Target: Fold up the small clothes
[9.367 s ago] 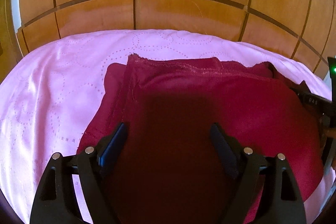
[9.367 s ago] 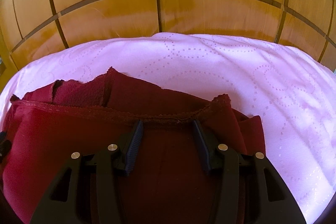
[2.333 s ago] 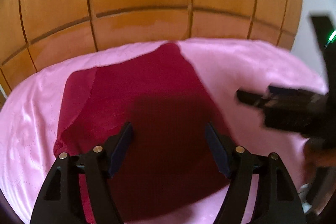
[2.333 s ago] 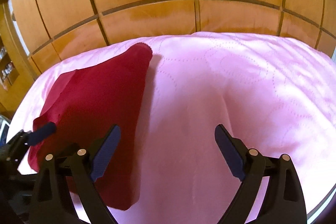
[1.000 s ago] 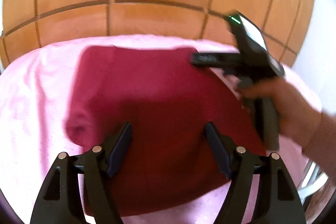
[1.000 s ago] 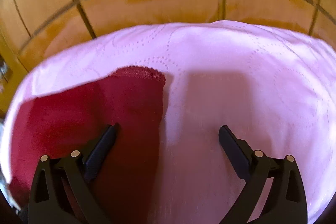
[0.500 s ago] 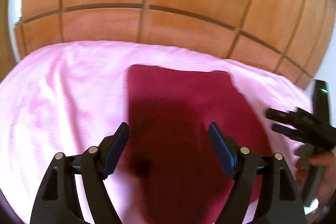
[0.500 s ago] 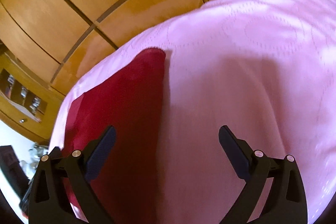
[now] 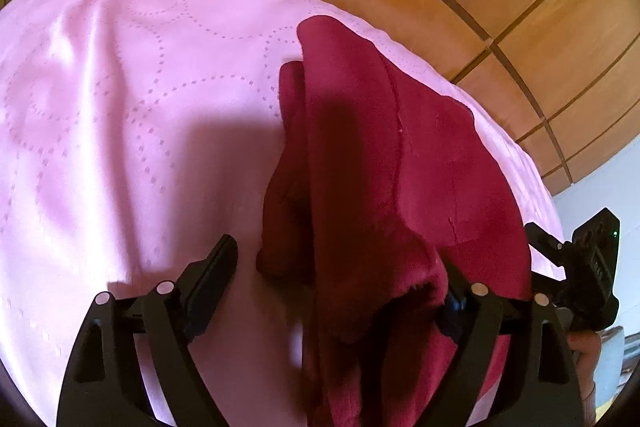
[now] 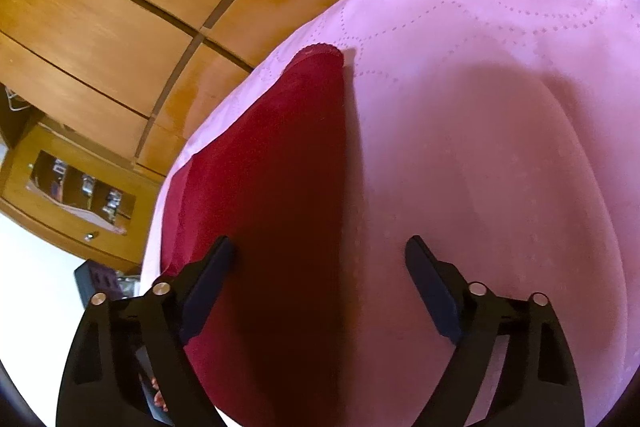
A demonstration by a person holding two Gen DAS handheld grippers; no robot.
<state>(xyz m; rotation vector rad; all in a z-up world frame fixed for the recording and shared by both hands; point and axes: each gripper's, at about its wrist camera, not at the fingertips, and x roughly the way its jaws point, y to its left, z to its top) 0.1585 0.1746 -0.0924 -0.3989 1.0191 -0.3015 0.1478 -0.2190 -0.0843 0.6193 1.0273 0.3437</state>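
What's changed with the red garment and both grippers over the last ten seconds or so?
The red garment, earlier spread wide, is now folded into a narrow strip, one edge bunched over the left gripper's right finger. Left jaws have just been opening, right gripper's closing; neither clamps. The pink bedspread and wooden panels are unchanged.

A pink quilted bedspread (image 9: 120, 99) with dotted circle stitching covers the bed. Wooden panelling (image 10: 120, 7) with dark grooves runs behind it, from 9 to 1 o'clock in the right wrist view. A wooden cabinet (image 10: 24, 187) with a glazed compartment stands at 9 o'clock; contents indistinct.
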